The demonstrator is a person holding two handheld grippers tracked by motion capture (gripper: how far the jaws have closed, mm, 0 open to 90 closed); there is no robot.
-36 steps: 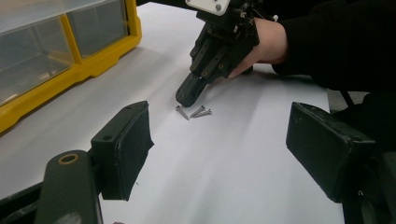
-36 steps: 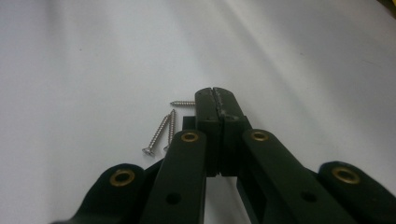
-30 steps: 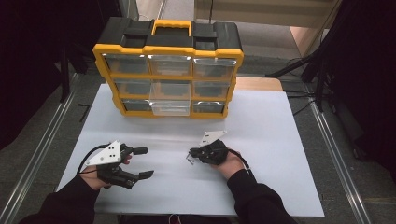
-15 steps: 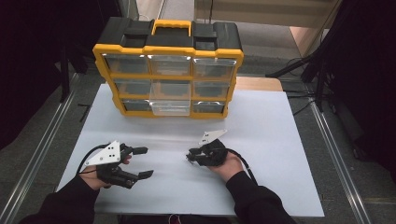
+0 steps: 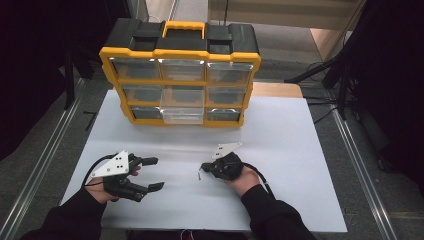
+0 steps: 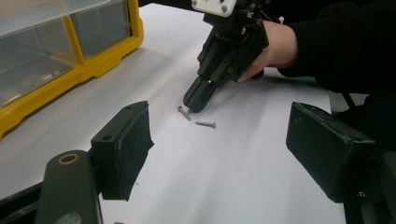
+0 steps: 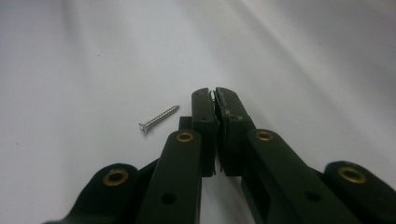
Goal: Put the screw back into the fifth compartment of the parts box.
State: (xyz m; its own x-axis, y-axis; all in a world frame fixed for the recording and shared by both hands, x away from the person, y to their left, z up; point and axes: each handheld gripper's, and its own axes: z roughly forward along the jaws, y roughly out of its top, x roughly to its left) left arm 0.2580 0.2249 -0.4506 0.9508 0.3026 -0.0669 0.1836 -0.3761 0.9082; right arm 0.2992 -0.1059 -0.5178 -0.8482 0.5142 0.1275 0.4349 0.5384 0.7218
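Covering most of the table, a white sheet [image 5: 300,165] carries everything in play. At its far edge stands a yellow and black drawer box [image 5: 180,52] with clear fronts, upright, handle on top; its bottom middle drawer [image 5: 182,114] sits pulled out a little past its neighbours. Both hands rest on the near half of the sheet, well apart from the box. Left gripper [image 5: 158,173]: lying low over the sheet at the person's left, jaws spread wide, nothing between the pads, which its own view [image 6: 219,154] confirms, with bare sheet in the gap. Right gripper [image 5: 202,167]: tilted down with its tip at the sheet, roughly in front of the box's middle column. Its jaws have just been closing and now stand pressed together [image 7: 215,100]. Left gripper view shows the pinched screw [image 6: 183,112] caught at the very tip of that gripper [image 6: 194,100], most of its length sticking out sideways, just above or on the sheet; cannot tell which. Loose screw [image 6: 205,124] lies flat on the sheet just beside the tip, not touching it; right gripper view puts it [image 7: 159,117] next to the closed jaws.
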